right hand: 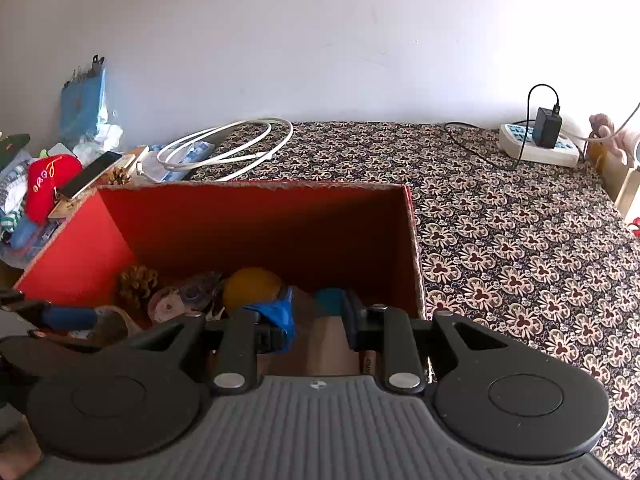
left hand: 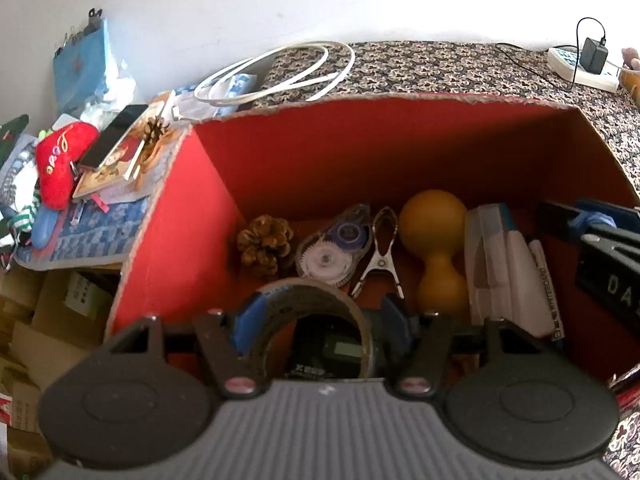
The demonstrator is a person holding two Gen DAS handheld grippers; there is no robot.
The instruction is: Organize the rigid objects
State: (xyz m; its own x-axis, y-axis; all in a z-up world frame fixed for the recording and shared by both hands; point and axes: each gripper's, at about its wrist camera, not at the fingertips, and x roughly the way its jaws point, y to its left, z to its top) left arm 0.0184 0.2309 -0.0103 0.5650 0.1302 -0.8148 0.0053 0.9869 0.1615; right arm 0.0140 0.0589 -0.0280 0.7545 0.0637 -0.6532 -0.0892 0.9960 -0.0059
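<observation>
1. A red cardboard box (left hand: 304,160) with an open top sits on a table covered by a dark floral-patterned cloth (right hand: 520,248), against a white wall.
2. The left gripper (left hand: 320,316), low inside the box, has its blue-padded fingers (left hand: 246,320) pressed against the two sides of a brown roll of packing tape (left hand: 316,292), which stands on edge between them.
3. Lying on the box floor beyond the roll, from left to right: a brown pine cone (left hand: 265,244), a clear plastic correction-tape dispenser (left hand: 334,246), a silver metal spring clip (left hand: 380,256), a mustard-yellow dumbbell-shaped object (left hand: 436,248), and white whiteboard markers (left hand: 516,272) lying side by side.
4. The right gripper (right hand: 318,322) hovers at the near right corner of the box; its fingers stand apart with nothing between them, and a torn blue pad (right hand: 278,312) hangs from one finger.
5. To the left of the box is a cluttered pile with a red plush stocking (left hand: 60,164) and a black phone (left hand: 114,134) resting on books.
6. Behind the box lies a coiled white cable (right hand: 228,148).
7. At the far right of the table, a white power strip (right hand: 538,148) holds a black plug adapter (right hand: 548,132).
</observation>
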